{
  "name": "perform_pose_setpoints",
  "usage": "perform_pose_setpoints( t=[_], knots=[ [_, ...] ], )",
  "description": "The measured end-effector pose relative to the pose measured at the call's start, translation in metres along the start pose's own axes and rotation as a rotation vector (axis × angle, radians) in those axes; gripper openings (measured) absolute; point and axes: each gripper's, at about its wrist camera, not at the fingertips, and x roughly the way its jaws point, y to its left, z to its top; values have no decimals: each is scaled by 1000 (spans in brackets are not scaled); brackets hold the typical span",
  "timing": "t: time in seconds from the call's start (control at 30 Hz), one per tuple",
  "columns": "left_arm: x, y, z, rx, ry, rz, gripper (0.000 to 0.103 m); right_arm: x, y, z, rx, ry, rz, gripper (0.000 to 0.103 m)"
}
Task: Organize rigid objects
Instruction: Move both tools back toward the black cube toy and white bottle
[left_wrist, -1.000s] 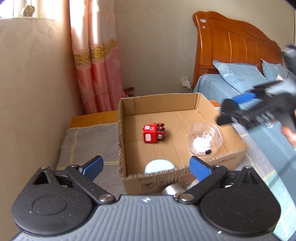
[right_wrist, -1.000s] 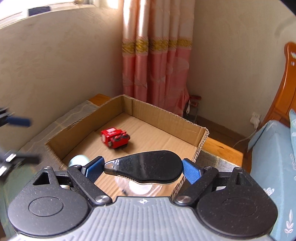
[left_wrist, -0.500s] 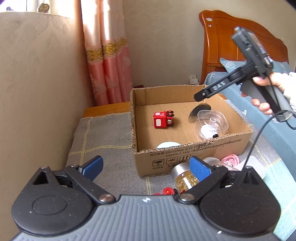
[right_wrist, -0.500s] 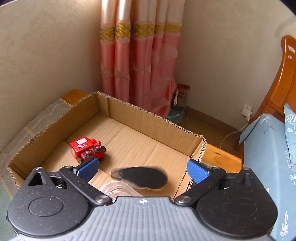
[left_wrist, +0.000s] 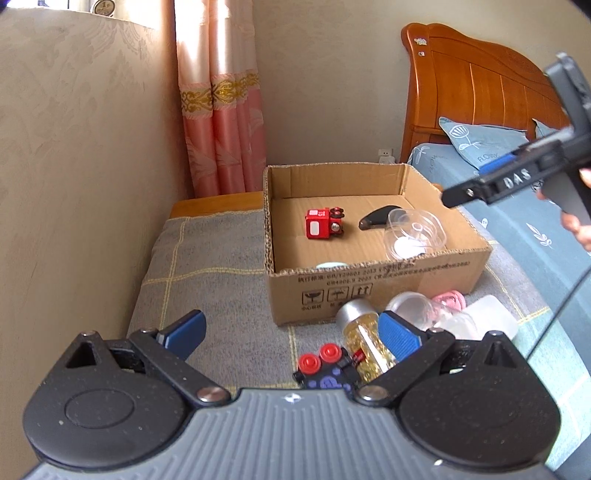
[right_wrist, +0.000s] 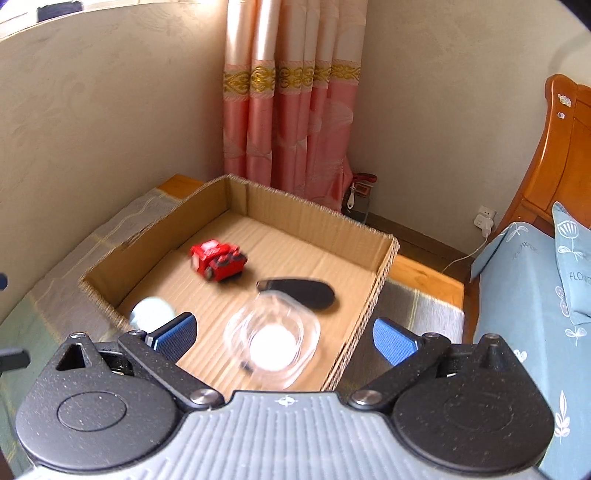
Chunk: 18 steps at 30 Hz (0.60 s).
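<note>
A cardboard box stands on a grey checked cloth. Inside it lie a red toy train, a black teardrop-shaped piece, a clear plastic tub and a pale round lid. My right gripper hovers open above the box's near right corner, with nothing in it. My left gripper is open, low in front of the box. A gold-filled bottle and a black toy with red wheels lie beneath it, untouched.
Beside the bottle lie a clear cup, a pink item and a translucent white tub. A wall closes the left side. The blue bed, wooden headboard and pink curtain lie beyond. A hand holds the right tool.
The right gripper opened and let the black piece drop into the box, then drew back. The left gripper backed away from the box, bringing the items in front of it into view.
</note>
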Motion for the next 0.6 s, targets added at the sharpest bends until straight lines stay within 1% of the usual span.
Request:
perform_pose_setpoints(
  t=[0.1, 0.2, 0.27, 0.4, 0.5, 0.6],
  knots=[
    [-3, 0, -9, -8, 13, -7, 99, -15, 12, -22, 7, -13, -5, 103],
    [-5, 1, -22, -24, 39, -12, 99, -29, 21, -51, 50, -25, 7, 103],
    [-4, 3, -30, -36, 58, -16, 99, -36, 27, -71, 71, -34, -4, 103],
    [-2, 6, -46, -59, 96, -14, 99, -40, 41, -116, 133, -34, -55, 103],
    [1, 9, -58, -80, 122, -24, 99, -42, 50, -148, 181, -36, -61, 103],
    [5, 12, -69, -100, 141, -42, 99, -42, 59, -168, 201, -46, -55, 103]
  ],
)
